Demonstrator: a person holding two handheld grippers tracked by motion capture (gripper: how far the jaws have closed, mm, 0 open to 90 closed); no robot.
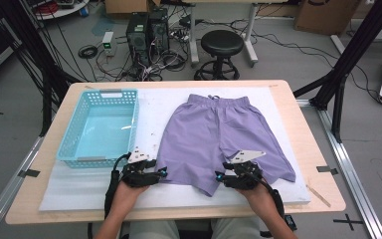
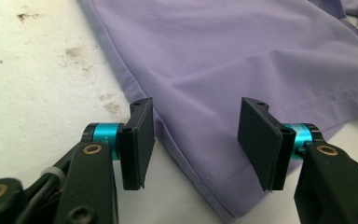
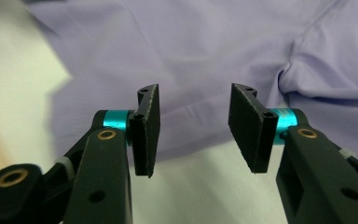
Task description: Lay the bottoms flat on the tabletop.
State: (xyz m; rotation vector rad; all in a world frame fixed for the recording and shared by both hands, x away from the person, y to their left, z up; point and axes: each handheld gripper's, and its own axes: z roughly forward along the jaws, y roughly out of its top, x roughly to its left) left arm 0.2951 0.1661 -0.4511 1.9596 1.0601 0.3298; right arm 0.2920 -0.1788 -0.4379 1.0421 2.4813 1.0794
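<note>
We are working on the purple shorts (image 1: 224,137), which are lying flat on the white mat (image 1: 79,191) of the bench (image 1: 45,144), waistband far, hems near, right of the blue basket (image 1: 99,127). The left hand-held gripper (image 2: 195,140) is standing open at the near left hem; the right hand-held gripper (image 3: 193,128) is also open, holding nothing. To grip well, we should be sliding one pad under each hem, pinching both layers evenly.
</note>
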